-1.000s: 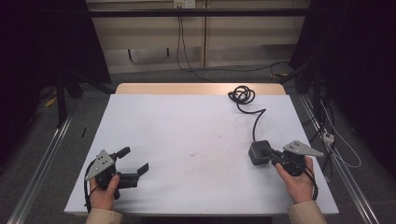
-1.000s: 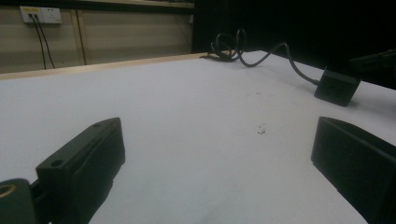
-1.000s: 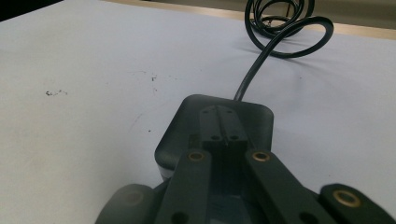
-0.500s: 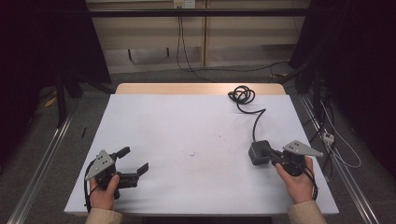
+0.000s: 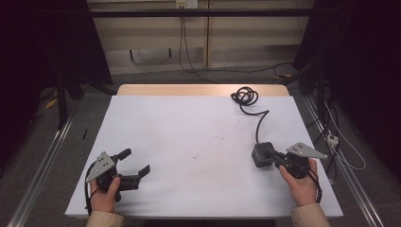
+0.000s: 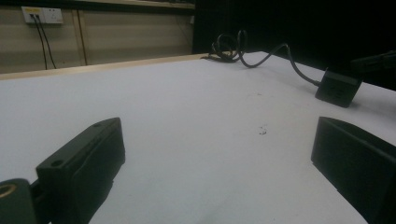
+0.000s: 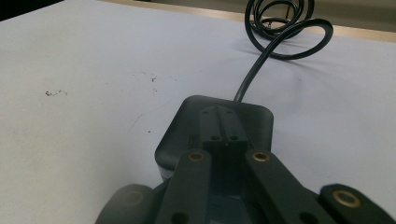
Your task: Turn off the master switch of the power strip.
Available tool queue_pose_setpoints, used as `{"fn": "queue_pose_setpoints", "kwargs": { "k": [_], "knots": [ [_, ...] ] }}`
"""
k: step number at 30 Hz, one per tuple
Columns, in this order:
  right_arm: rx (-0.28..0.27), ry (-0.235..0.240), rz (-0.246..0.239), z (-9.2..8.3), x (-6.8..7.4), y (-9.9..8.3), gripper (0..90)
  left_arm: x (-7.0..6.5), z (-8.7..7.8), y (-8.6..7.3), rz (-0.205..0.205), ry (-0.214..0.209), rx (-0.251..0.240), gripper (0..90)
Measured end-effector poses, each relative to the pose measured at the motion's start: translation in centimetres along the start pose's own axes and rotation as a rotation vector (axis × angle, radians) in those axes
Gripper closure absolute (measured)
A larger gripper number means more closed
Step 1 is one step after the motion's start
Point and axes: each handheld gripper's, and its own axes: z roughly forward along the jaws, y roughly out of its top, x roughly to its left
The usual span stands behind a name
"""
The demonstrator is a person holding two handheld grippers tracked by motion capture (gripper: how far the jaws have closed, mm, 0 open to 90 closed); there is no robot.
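A black power adapter [image 5: 258, 156] lies on the white table [image 5: 189, 123] at the right front. Its black cable [image 5: 259, 120] runs back to a coil [image 5: 245, 96] near the far edge. My right gripper [image 5: 273, 155] is shut, and its closed tips lie over the adapter's top [image 7: 187, 122] in the right gripper view [image 7: 223, 135]; nothing is between the jaws. At the left front my left gripper [image 5: 135, 161] stands open just above the table, its jaws wide apart [image 6: 217, 133] with bare surface between them. From there the adapter [image 6: 337, 88] sits far right.
A wooden strip [image 5: 198, 90] borders the table's far edge. Behind it, a wall with a socket [image 6: 44, 15] and hanging cables [image 5: 182, 42]. Metal rails [image 5: 42, 165] run along the floor on both sides. Small dark marks [image 5: 196, 155] dot the table's middle.
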Motion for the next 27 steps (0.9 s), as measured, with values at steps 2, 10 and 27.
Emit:
{"fn": "queue_pose_setpoints", "kwargs": {
  "k": [2, 10, 27],
  "knots": [
    [0.0, -0.001, -0.001, 0.0, 0.02, -0.01, 90.0, 0.0, 0.04, -0.04, -0.005, -0.003, 0.002, 2.6],
    [0.0, -0.005, -0.004, 0.0, 0.06, 0.01, 90.0, 0.01, 0.01, -0.01, -0.001, -0.001, 0.0, 2.6],
    [-0.019, -0.015, 0.014, -0.28, -0.41, 0.06, 90.0, -0.04, 0.05, 0.01, 0.0, -0.002, 0.0, 2.6]
  ]
}}
